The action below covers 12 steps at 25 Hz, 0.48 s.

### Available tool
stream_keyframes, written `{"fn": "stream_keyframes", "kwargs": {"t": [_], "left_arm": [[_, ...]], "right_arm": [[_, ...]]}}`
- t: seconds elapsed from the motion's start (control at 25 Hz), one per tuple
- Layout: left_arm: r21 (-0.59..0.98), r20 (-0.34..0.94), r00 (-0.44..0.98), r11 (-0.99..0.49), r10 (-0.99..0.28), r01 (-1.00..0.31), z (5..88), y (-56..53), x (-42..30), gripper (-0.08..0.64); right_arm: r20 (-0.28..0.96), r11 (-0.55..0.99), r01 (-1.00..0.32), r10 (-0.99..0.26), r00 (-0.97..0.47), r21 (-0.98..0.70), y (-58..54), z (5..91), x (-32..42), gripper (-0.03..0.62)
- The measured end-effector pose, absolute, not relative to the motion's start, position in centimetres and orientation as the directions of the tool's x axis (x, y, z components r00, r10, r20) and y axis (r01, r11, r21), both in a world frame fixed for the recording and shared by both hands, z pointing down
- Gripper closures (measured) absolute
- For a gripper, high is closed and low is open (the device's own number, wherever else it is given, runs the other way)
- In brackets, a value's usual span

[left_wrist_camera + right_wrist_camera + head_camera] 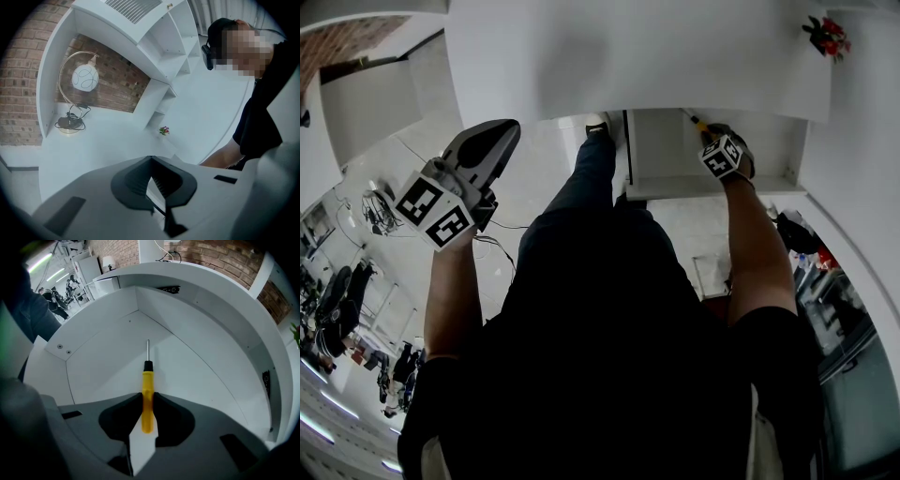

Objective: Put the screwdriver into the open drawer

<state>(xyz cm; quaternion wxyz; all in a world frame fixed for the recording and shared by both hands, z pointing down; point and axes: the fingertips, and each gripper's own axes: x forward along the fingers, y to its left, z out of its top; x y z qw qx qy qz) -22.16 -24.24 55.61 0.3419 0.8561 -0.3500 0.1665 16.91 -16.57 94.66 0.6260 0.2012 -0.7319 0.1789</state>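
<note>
Right gripper (147,398) fingers clamped on yellow handle of screwdriver (147,378), shaft inside open drawer (201,366), seemingly above floor. Release not yet done. Left gripper (150,161) fingers together, empty, well aside.

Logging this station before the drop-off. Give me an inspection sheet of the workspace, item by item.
Surface: white desk, mostly bare.
Job's things: open drawer, white, nothing seen lying in it; screwdriver, yellow handle, held over the drawer's floor, not yet released.
Clutter: flower ornament on the desk; globe lamp at the desk's back.
Grippers: right gripper shut on the screwdriver's handle; left gripper shut, empty, held away from the drawer.
Cables: cord coiled at the lamp's base; cable tangle on the floor.
Surroundings: brick wall; white shelving.
</note>
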Motion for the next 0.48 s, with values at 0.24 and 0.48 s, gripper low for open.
{"fn": "stream_keyframes", "kwargs": {"t": [0.24,0.48], "left_arm": [[0.473,0.518,0.703,-0.522,-0.487,-0.71,55.41,-24.0,-21.86,0.543],[0.469,0.518,0.7,-0.52,-0.492,-0.713,55.17,-23.84,-21.9,0.543]], "right_arm": [[0.989,0.85,-0.526,-0.062,-0.136,-0.019,-16.46,94.48,17.0,0.509],[0.988,0.851,-0.524,-0.054,-0.145,-0.031,-16.57,94.5,16.52,0.506]]}}
